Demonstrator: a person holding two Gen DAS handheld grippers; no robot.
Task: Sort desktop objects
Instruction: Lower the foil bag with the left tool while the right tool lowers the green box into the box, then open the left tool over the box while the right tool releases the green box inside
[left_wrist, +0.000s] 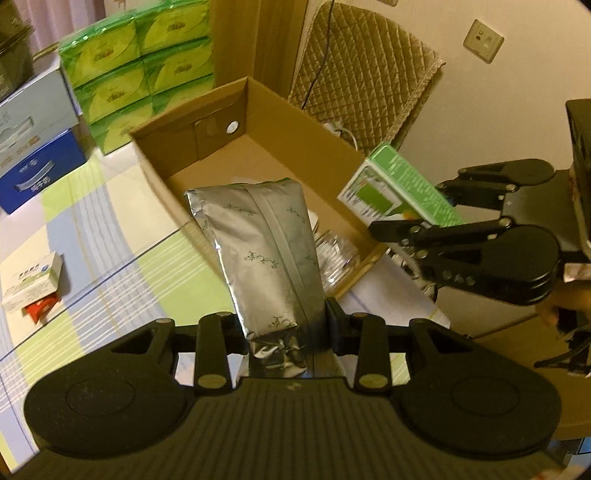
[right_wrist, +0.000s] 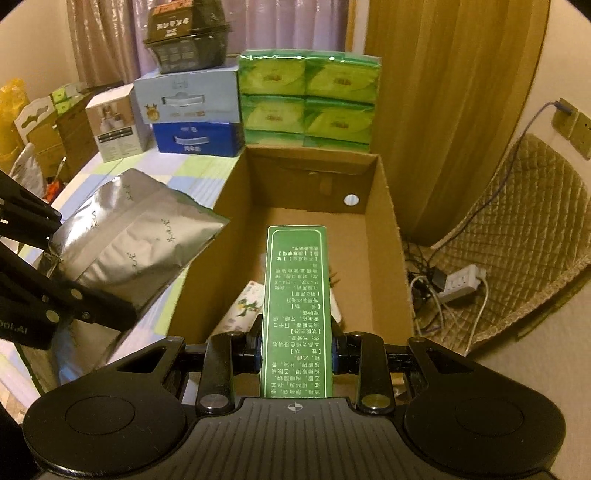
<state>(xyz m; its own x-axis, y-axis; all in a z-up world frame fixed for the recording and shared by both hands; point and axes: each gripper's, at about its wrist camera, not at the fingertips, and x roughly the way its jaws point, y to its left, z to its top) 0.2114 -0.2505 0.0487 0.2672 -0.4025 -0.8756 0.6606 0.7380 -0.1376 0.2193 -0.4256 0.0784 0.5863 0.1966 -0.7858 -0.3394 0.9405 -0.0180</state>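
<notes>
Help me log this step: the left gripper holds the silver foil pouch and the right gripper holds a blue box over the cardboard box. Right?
Not quite: the box in the right gripper is green, not blue, as the right wrist view shows. The left gripper does hold the silver foil pouch, and the cardboard box lies below.

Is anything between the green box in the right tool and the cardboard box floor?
Nothing blocks it: the green box hangs over the open cardboard box; only a small printed packet lies on the floor below.
</notes>
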